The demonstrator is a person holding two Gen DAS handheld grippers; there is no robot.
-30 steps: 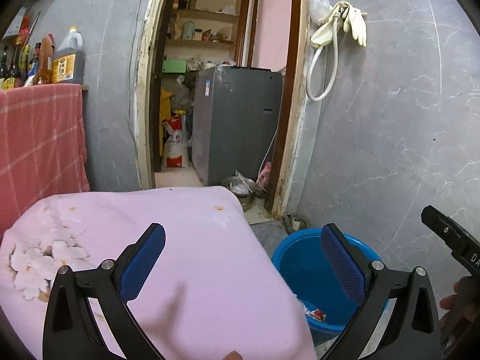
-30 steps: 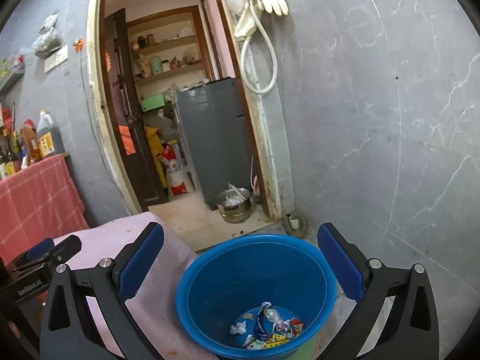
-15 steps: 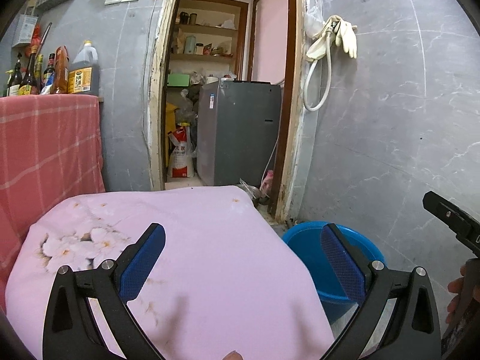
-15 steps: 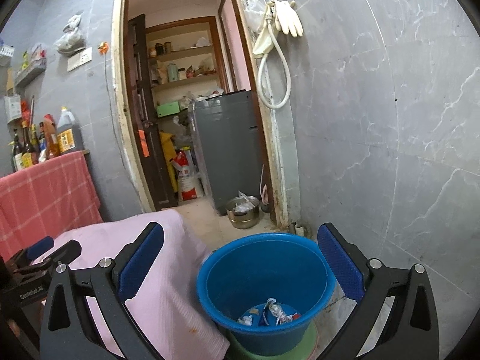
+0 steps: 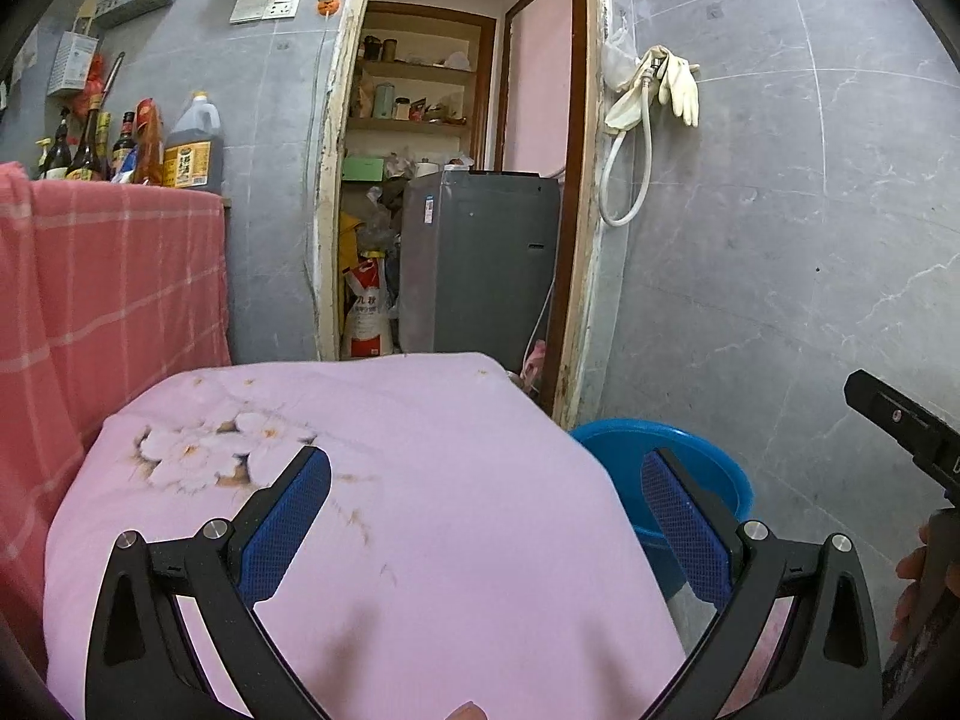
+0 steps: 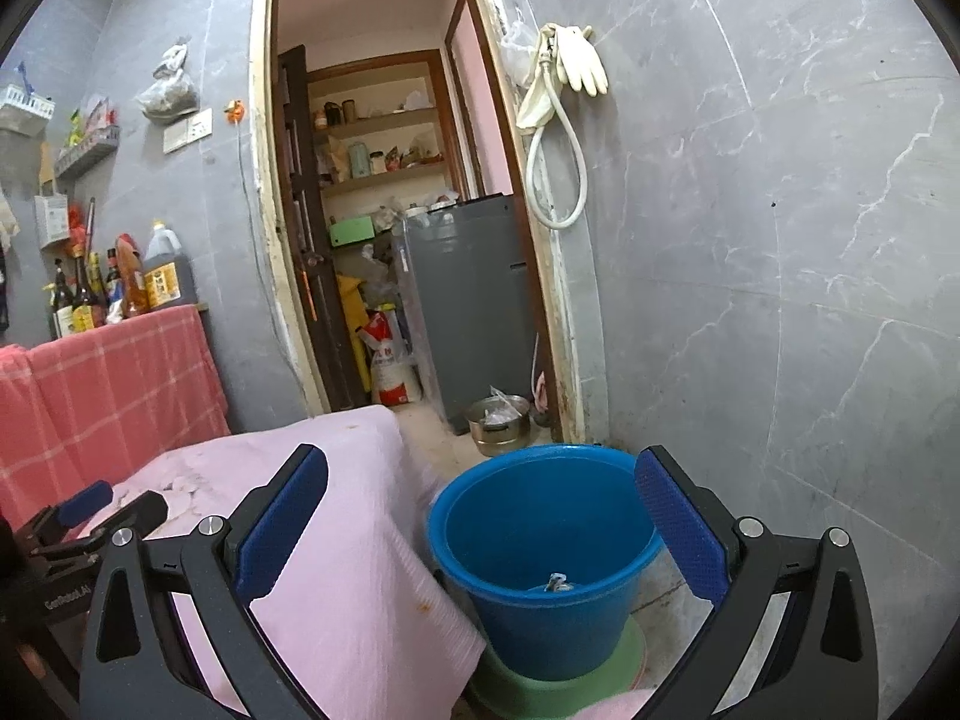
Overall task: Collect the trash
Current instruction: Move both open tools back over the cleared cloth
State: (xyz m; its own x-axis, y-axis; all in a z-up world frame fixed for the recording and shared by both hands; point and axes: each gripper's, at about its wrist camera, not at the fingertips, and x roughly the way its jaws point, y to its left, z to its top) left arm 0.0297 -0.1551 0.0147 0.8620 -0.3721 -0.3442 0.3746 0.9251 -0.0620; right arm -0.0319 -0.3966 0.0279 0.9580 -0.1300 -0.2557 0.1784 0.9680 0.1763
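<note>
The left tongs (image 5: pixel 485 517) stand wide open, blue pads far apart, holding nothing and touching nothing; they hang above the bench (image 5: pixel 420 480), which is draped in a pink flowered cloth. The right tongs (image 6: pixel 480 519) are spread just as wide and also empty, poised over the blue bucket (image 6: pixel 543 546) that stands on the floor just beside the bench's corner, on a green base (image 6: pixel 624 660).

Only the right wrist view looks down into the bucket: a few bits of trash (image 6: pixel 558 583) lie at its bottom. It also shows a metal pot (image 6: pixel 499 420) on the floor by the doorway, and the left tongs from the side at the lower left edge. The left wrist view shows only the bucket's rim (image 5: pixel 660 438) past the cloth's edge, hiding its inside, but it gives the cloth's white flower print (image 5: pixel 210 450) clearly and, at the far right, part of the right tool's black body (image 5: pixel 900 426) with fingers (image 5: pixel 909 570) wrapped on it.

Both views share the grey fridge (image 5: pixel 480 264), the rubber gloves (image 5: pixel 678 84) hung on the wall, and bottles (image 5: pixel 120 144) above a red checked cloth (image 5: pixel 120 300).
</note>
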